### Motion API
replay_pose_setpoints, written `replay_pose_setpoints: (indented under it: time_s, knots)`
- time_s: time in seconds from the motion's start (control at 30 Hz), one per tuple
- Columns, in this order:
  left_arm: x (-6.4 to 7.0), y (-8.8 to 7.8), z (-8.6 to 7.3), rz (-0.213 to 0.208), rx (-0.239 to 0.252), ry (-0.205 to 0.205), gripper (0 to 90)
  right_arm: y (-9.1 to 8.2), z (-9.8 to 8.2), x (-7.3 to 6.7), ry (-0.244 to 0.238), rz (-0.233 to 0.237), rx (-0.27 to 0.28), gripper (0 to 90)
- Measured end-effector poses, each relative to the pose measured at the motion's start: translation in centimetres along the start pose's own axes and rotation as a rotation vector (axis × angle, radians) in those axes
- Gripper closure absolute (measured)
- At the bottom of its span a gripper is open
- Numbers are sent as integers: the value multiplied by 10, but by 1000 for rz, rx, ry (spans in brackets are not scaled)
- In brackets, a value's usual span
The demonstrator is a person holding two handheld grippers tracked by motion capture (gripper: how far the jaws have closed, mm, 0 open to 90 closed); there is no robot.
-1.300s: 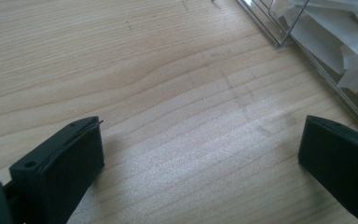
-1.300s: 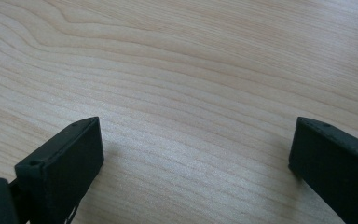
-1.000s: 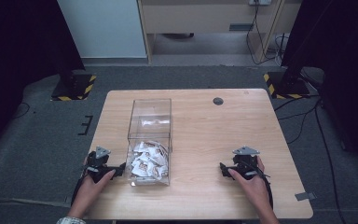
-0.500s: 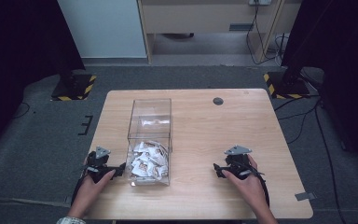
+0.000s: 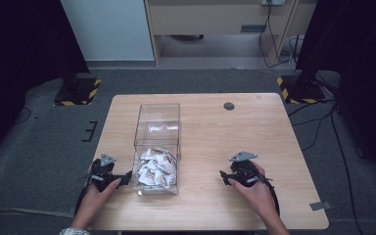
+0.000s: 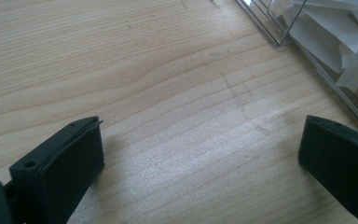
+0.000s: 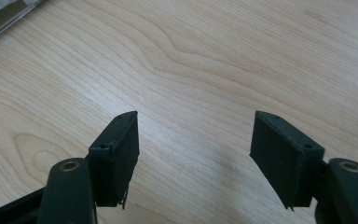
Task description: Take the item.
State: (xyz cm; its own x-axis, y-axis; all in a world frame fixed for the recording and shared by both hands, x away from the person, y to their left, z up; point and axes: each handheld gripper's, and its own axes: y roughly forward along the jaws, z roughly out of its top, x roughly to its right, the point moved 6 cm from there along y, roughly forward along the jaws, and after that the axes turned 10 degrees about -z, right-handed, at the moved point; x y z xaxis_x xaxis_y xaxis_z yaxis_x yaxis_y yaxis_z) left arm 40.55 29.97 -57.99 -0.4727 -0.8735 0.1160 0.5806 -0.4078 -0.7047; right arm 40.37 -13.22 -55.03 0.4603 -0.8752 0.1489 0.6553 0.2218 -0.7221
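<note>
Spreading across the middle of the high view, a pale wooden table (image 5: 215, 147) is carrying everything, and a small dark round hole (image 5: 229, 105) is sitting near its far edge. A tall clear plastic box (image 5: 157, 122) is standing on the left half of the table, and a heap of white paper packets (image 5: 155, 167) is lying in its near end. The left gripper (image 5: 127, 175) is resting just beside the box's near left corner, with its tips pointing toward the clear wall; in the left gripper view its jaws are standing wide apart over bare wood, the box wall (image 6: 307, 51) and the packets behind it are showing just past the right-hand jaw, and nothing is lying between the pads. The right gripper (image 5: 223, 174) is sitting well apart from the box on the right half of the table, pointing left toward it. Its jaws have just been closing, yet they are standing partly apart over bare wood with nothing between them, and a corner of the box (image 7: 4, 18) is showing far off at the upper left of the right gripper view.
</note>
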Motion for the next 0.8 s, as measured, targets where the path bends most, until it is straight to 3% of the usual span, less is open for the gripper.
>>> replay_pose_setpoints:
  time_s: [0.8]
  knots:
    - [0,0,0,0,0,0,0,-31,52,-16,-77,70,47,481]
